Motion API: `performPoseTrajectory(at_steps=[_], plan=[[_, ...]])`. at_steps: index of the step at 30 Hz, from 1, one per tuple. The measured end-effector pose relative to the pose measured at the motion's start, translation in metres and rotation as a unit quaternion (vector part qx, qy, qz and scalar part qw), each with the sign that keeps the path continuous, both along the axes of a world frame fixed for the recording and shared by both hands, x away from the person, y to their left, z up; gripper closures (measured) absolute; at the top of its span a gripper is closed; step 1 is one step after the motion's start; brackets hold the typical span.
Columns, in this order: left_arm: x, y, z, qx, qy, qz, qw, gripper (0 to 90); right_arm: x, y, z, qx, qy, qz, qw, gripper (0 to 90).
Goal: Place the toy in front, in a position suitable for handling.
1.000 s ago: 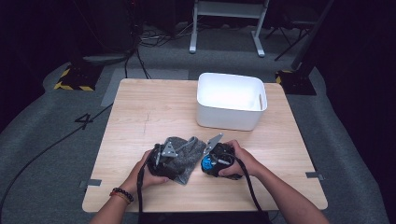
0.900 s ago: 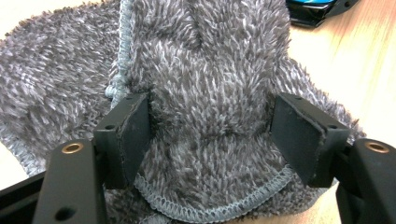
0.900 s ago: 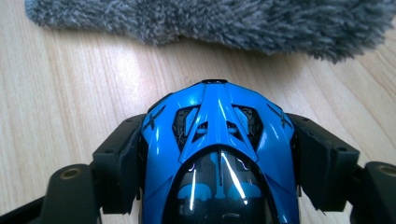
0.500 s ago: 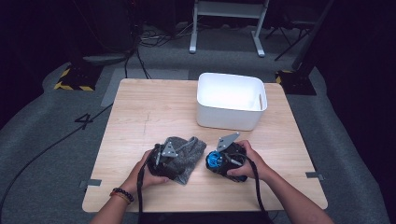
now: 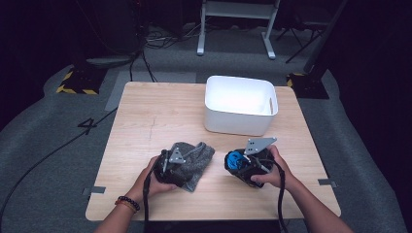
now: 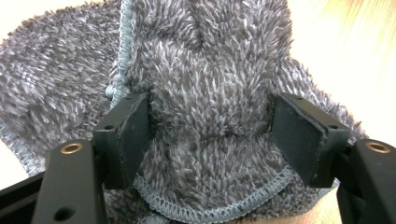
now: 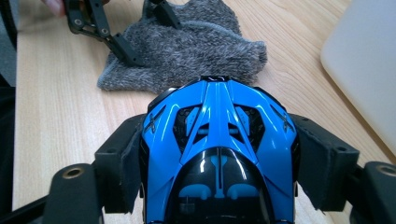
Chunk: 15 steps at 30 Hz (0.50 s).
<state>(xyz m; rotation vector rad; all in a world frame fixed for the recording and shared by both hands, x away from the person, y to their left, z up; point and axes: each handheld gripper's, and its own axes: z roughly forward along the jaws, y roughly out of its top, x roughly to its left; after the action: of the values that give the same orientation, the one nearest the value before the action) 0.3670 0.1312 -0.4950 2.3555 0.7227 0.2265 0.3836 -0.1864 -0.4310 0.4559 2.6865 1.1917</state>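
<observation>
Gripping the glossy blue plastic toy car (image 7: 218, 154) across its sides, the right gripper (image 5: 236, 162) holds something light, rigid, slippery; the left gripper (image 6: 212, 135) presses its parted jaws onto the soft grey fleece cloth (image 6: 205, 93).

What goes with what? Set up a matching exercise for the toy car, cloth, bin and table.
Things:
1. toy car
2. cloth
3. bin
4. table

Descriptions:
a. white, at the table's far side
b. blue, clamped between the right gripper's fingers
c. light wood
d. grey and fluffy, under the left gripper

Pairs: 1-b, 2-d, 3-a, 4-c
</observation>
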Motion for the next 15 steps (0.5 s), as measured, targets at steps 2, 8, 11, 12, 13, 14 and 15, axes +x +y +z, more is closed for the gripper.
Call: performPoseTrajectory(at_steps=[2, 8, 11, 12, 13, 14, 15], plan=[[0.0, -0.001, 0.0, 0.002, -0.003, 0.001, 1.0, 28.7, 0.0, -0.001, -0.001, 0.004, 0.0, 0.002, 1.0, 26.5], [-0.004, -0.005, 0.004, -0.012, -0.005, -0.003, 0.9999, 26.3, -0.001, -0.008, -0.001, 0.003, -0.005, 0.003, 1.0, 26.6], [-0.006, -0.008, 0.009, -0.026, -0.014, -0.003, 0.9996, 24.8, -0.002, -0.015, 0.0, 0.013, -0.005, 0.002, 0.9999, 26.6], [-0.008, -0.011, 0.014, -0.032, -0.024, -0.001, 0.9992, 23.8, -0.003, -0.019, 0.003, 0.023, -0.007, 0.002, 0.9997, 26.6], [-0.009, -0.012, 0.017, -0.035, -0.03, 0.002, 0.9989, 24.0, -0.003, -0.021, 0.005, 0.028, -0.006, 0.002, 0.9996, 26.5], [-0.009, -0.012, 0.017, -0.035, -0.03, 0.002, 0.9989, 25.4, -0.003, -0.021, 0.005, 0.028, -0.006, 0.002, 0.9996, 26.5], [-0.01, -0.013, 0.02, -0.036, -0.042, 0.004, 0.9985, 25.4, -0.004, -0.023, 0.006, 0.031, -0.01, 0.001, 0.9995, 26.6]])
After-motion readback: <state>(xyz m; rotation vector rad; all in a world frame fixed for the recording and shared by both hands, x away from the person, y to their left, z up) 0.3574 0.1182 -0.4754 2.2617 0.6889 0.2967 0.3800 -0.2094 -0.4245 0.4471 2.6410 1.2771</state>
